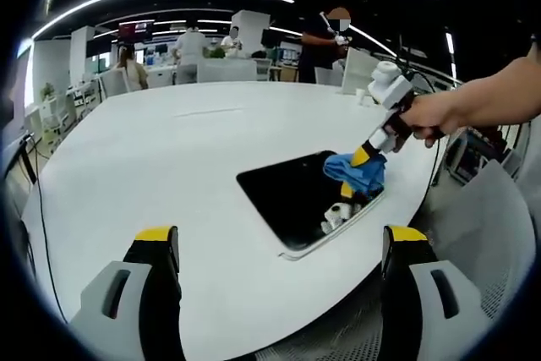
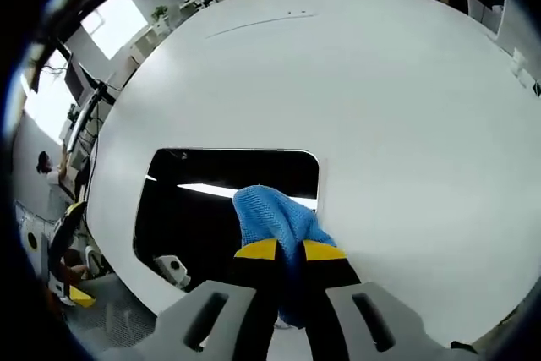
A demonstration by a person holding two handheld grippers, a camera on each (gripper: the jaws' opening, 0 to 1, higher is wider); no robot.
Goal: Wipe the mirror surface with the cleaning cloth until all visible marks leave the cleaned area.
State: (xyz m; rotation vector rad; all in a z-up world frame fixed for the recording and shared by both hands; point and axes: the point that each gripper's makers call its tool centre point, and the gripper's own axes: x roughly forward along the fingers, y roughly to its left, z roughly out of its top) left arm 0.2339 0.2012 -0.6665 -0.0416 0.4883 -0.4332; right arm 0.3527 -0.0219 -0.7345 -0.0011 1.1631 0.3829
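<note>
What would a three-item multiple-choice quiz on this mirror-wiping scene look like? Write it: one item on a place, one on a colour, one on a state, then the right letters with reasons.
1. Where does the mirror lie?
A. Flat on the white table, near its edge
B. Leaning upright against a wall
C. On the floor

2. What colour is the cleaning cloth?
A. Red
B. Blue
C. White

3. What state is the right gripper in?
A. Open, holding nothing
B. Shut on the cloth
C. Lying on the table

Answers:
1 A: in the left gripper view the dark mirror lies flat on the tabletop close to its near edge.
2 B: the cloth shows bright blue in both views.
3 B: in the right gripper view its yellow-tipped fingers pinch the cloth, which is over the mirror.
</note>
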